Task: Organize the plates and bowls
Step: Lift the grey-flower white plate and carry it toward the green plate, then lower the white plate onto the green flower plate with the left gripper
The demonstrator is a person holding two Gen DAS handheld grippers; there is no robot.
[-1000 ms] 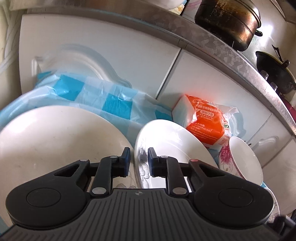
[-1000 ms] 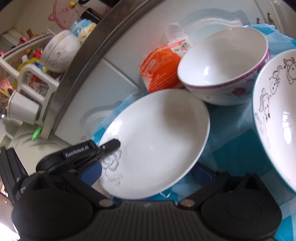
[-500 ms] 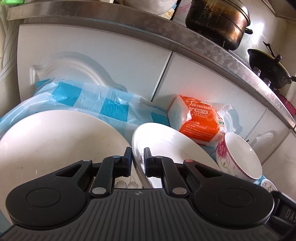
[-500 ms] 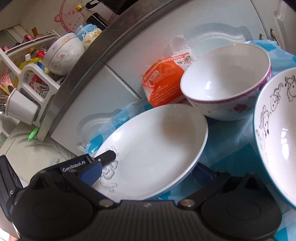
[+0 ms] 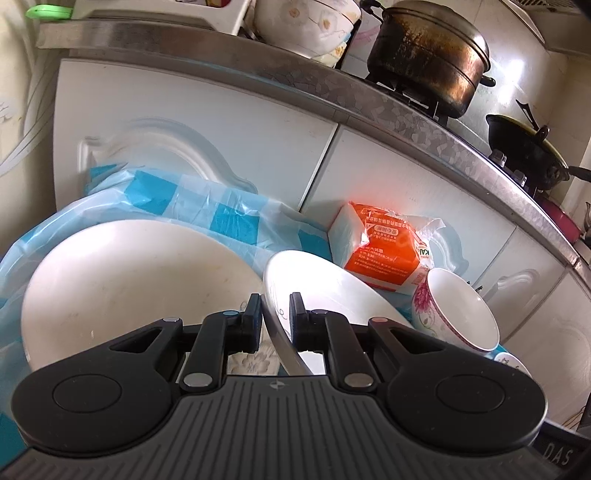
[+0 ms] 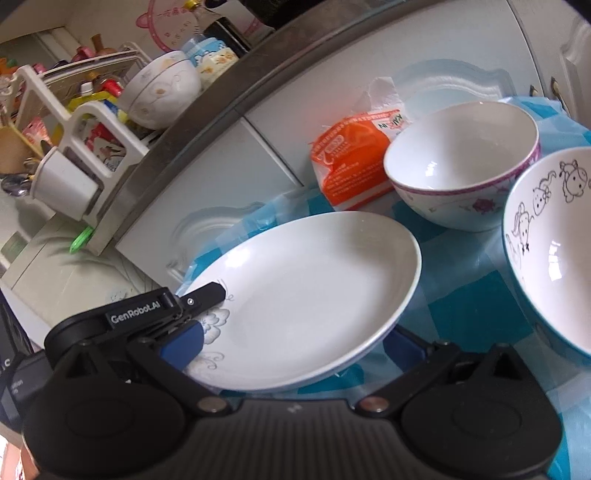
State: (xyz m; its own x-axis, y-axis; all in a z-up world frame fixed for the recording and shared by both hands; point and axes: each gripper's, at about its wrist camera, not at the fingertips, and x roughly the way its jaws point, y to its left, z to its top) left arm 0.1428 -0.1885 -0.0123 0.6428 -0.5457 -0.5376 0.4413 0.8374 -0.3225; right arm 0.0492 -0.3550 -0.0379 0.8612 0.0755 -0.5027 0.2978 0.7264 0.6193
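My left gripper [image 5: 275, 314] is shut on the near rim of a white plate with a blue floral print [image 5: 332, 291] and holds it tilted above the blue checked cloth [image 5: 207, 206]. A larger white plate [image 5: 140, 284] lies to its left. A white bowl with purple flowers [image 5: 461, 314] stands to the right. In the right wrist view the same small plate [image 6: 314, 295] sits between my right gripper's [image 6: 291, 339] wide-open fingers, with the left gripper's finger [image 6: 203, 295] on its rim. The purple-flower bowl [image 6: 465, 162] and a cartoon-print bowl [image 6: 554, 240] stand beyond.
An orange packet [image 5: 384, 251] leans against the white cabinet doors [image 5: 221, 122]. On the counter above stand a dark pot [image 5: 428, 48], a black wok [image 5: 524, 147] and a floral bowl [image 5: 306, 22]. A dish rack with a white cup [image 6: 62, 181] shows at the left.
The left gripper has closed tighter on the small plate's rim and lifted it, tilting the plate up. Both cameras have risen and now show more of the counter.
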